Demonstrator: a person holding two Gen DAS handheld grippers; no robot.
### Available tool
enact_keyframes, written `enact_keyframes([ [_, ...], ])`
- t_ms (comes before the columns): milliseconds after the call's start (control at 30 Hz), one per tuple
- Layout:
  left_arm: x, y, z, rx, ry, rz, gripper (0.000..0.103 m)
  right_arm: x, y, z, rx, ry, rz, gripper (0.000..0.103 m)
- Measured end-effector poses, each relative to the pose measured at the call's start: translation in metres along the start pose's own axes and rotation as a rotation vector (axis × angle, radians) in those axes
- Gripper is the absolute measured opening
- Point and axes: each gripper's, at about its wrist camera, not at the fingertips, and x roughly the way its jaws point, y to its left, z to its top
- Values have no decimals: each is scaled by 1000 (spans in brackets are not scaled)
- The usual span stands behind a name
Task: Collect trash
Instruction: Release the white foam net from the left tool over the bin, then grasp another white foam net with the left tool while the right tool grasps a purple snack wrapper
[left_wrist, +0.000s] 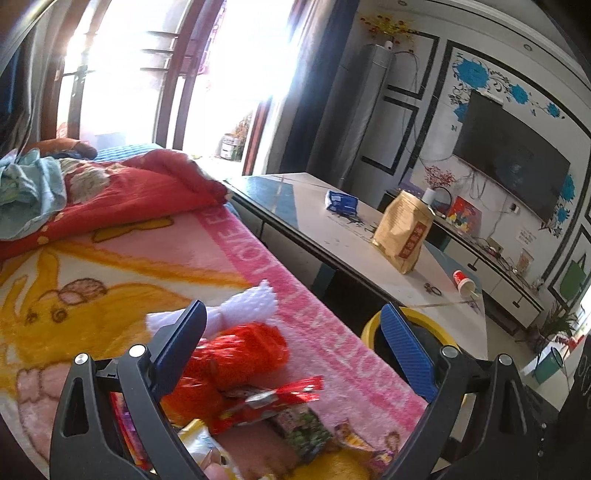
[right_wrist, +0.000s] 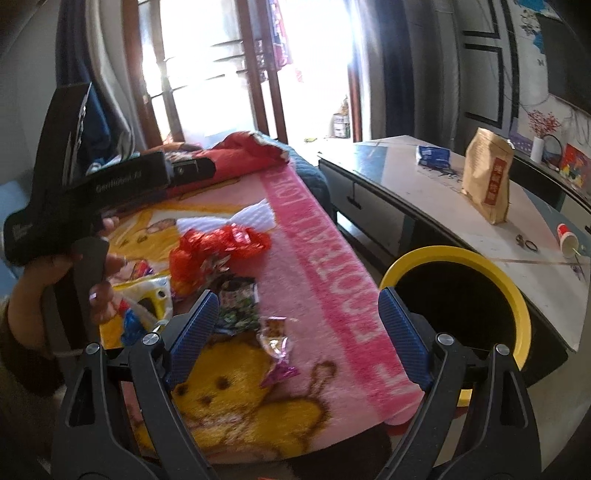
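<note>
Trash lies on a pink cartoon blanket: a red crinkled wrapper, white foam netting, a green-black snack packet, a small purple wrapper and a yellow-white packet. A yellow-rimmed black bin stands between the bed and the table. My left gripper is open just above the red wrapper and the foam netting. My right gripper is open and empty above the blanket, near the purple wrapper. The left gripper's body shows in the right wrist view.
A low table to the right holds a brown paper bag, a blue packet and a tipped red paper cup. A red quilt lies at the bed's far end. A TV hangs on the wall.
</note>
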Motion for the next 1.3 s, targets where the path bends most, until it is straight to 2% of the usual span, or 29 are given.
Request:
enact_keyframes([
  [400,-2,63,-1,-84,23,80,92,27,26,-17,-78,78,13,80],
  [667,24,109,6,-143,118,73,90,48,26,-26,-103,118,-6,80],
  [833,50,134,7,-209,202,9,73,63,22,-31,-88,167,4,73],
  [1100,88,141,-2,-264,317,-91,58,82,22,-41,-78,242,33,56],
  [1167,95,141,-5,-268,334,-102,55,85,21,-41,-70,256,40,49],
  [1300,101,136,-8,-254,338,-107,37,86,19,-42,-63,255,32,37],
])
